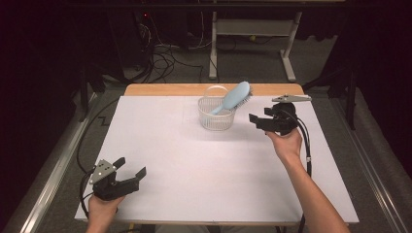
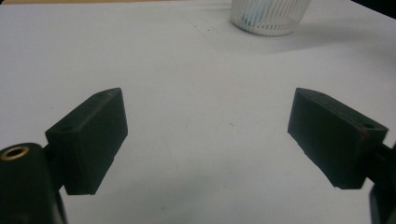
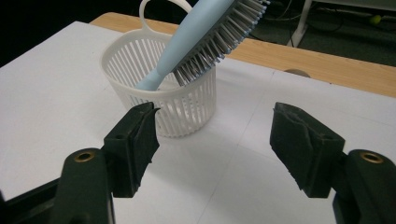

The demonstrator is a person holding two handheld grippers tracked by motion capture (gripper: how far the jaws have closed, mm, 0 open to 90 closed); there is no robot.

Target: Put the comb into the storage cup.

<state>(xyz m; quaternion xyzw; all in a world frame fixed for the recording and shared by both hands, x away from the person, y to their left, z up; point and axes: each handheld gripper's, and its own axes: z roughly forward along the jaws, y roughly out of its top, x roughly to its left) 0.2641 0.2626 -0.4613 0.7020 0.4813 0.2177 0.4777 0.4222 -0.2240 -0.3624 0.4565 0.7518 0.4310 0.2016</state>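
The right gripper (image 3: 212, 140) hangs just beside the white basket (image 3: 140, 60), its jaws spread wide and grasping nothing. The light blue hairbrush (image 3: 201, 28) stands in that basket handle down, its bristled head leaning out over the rim toward this gripper. Judging from how things lie, the placing looks done: the brush rests inside and no jaw touches it, so little seems left beyond drawing the hand away. The basket, slatted and with a loop handle, holds nothing else that I can see. Well apart, at the near left corner of the white counter (image 1: 194, 170), the left gripper (image 1: 131, 167) is likewise released and empty
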